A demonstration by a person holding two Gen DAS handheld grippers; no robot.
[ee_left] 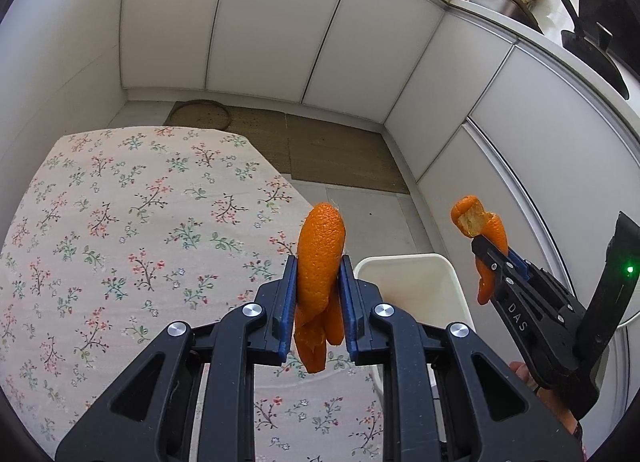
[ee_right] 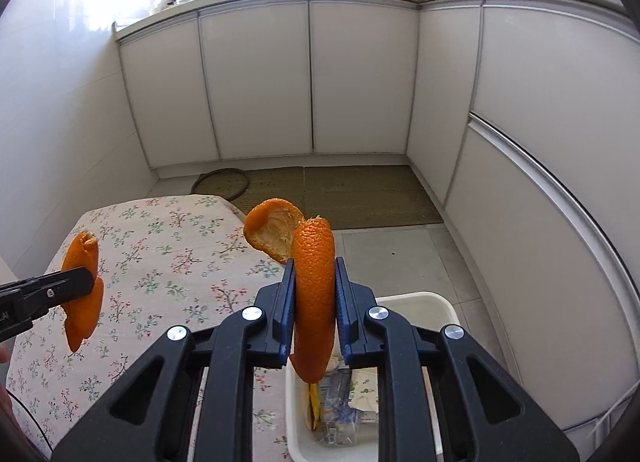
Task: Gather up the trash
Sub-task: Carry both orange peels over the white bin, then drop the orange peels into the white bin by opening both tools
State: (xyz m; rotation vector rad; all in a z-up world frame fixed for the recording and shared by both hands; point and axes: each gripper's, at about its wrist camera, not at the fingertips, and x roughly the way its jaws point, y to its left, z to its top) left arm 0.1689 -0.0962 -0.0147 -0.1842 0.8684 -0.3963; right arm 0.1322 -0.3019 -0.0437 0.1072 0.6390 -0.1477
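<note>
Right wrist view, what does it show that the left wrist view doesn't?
Only the right wrist view shows inside the white bin: wrappers and other trash already there, plus the pale inner side of its peel. Only the left wrist view shows the dark pan on the counter. Both show the flowered tablecloth, the white cabinets, and each hand-held gripper, left and right, clamped on orange peel.

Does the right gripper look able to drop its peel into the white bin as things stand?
Probably yes. The right gripper holds its orange peel just above the white bin, whose open top shows trash inside; nothing lies between them.
</note>
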